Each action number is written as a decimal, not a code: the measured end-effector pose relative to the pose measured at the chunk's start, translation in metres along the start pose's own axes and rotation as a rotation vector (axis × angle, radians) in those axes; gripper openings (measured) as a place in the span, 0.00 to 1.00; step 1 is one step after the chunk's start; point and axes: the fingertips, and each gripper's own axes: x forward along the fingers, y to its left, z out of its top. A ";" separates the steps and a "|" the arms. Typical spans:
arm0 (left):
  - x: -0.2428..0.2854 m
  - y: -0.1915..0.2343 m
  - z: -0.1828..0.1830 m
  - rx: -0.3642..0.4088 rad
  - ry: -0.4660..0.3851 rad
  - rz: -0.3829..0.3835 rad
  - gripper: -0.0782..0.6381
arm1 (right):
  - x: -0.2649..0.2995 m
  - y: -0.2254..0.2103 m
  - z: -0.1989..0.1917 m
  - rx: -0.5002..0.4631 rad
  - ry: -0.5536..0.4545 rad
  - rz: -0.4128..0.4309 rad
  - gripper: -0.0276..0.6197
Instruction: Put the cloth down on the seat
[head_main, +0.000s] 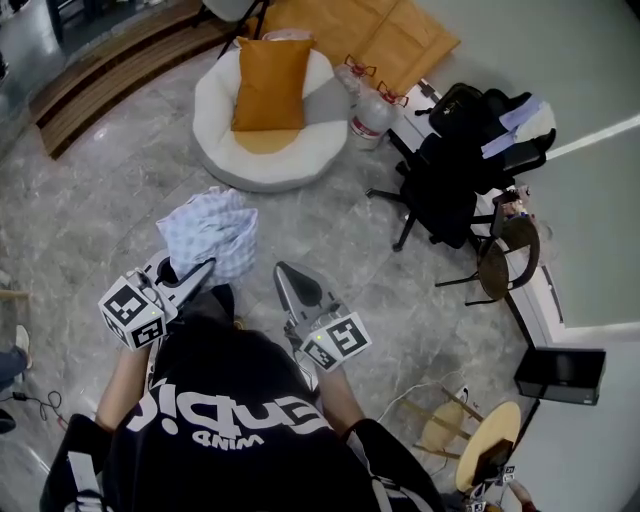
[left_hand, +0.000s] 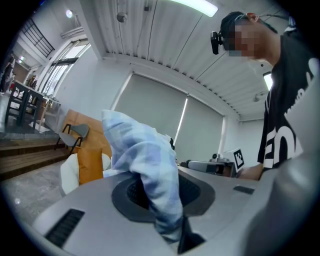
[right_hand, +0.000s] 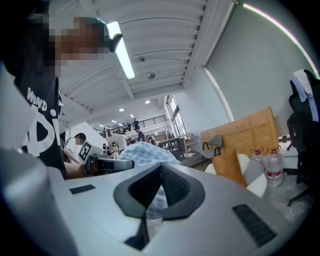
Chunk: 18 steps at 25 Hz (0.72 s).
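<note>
Grippers: two are counted at the lower middle of the head view, the left gripper (head_main: 200, 272) and the right gripper (head_main: 284, 269).
Cloths: one cloth (head_main: 208, 232) is counted.
Seats: one round white seat (head_main: 215, 135) is seen at upper centre.
Cushions: one orange cushion (head_main: 270, 85) is laid on the seat.
Bottles: two clear bottles (head_main: 370, 115) with red tops are stood just right of the seat.
Chairs: one black office chair (head_main: 455, 175) is seen at the right edge.
Cloth look: pale blue and white checks are shown. It is bunched and crumpled into soft folds, and in the left gripper view it is humped up above the jaws.
Cloth place: it is held off the grey marbled floor (head_main: 100, 210) at centre left of the head view, below the seat in the frame and apart from it.
Left gripper state: its jaws are clamped on a fold of the cloth, which is seen running between them.
Right gripper state: its jaws are drawn together at their ends. Nothing is seen gripped, and it is held just right of the cloth without touching it.
</note>
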 end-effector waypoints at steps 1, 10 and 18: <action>0.004 0.002 0.001 -0.001 -0.001 -0.003 0.23 | 0.001 -0.004 0.001 -0.001 0.000 -0.006 0.07; 0.030 0.036 0.017 -0.024 0.002 -0.017 0.23 | 0.024 -0.034 0.004 0.011 0.002 -0.034 0.07; 0.056 0.069 0.018 -0.040 0.019 -0.030 0.23 | 0.051 -0.064 0.001 0.030 0.014 -0.042 0.07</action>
